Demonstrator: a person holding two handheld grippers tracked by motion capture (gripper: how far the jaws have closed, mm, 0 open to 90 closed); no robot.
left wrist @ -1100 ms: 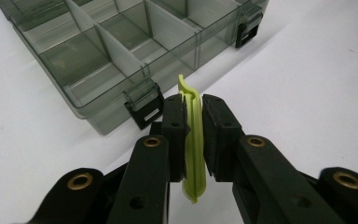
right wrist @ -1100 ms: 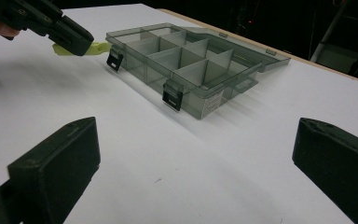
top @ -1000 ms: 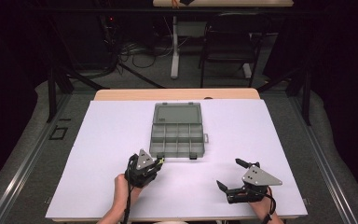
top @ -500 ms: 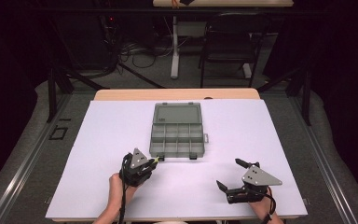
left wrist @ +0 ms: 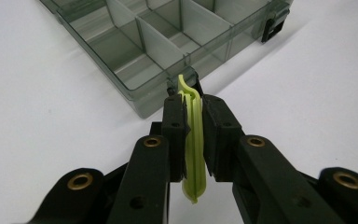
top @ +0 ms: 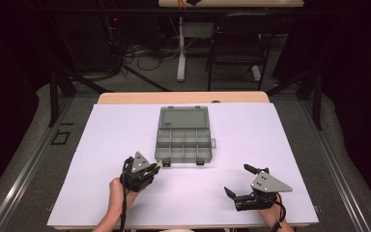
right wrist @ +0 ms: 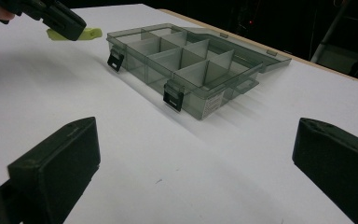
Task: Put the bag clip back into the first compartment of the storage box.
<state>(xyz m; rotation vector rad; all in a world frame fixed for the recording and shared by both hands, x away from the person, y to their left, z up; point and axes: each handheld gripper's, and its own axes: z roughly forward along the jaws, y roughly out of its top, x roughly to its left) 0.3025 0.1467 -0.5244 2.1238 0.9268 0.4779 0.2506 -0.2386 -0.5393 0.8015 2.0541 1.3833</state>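
Left gripper (top: 150, 169), low and left of centre in the high view, clamped on a lime clip (left wrist: 193, 140) that stands upright between the pads, its tip just short of the near left corner of the box (top: 183, 140). Box open at centre frame on the white table (top: 101, 145), lid laid back toward the top, compartments bare where visible. Right gripper (top: 239, 181) at lower right, well apart from the box, jaws spread wide with nothing between them.
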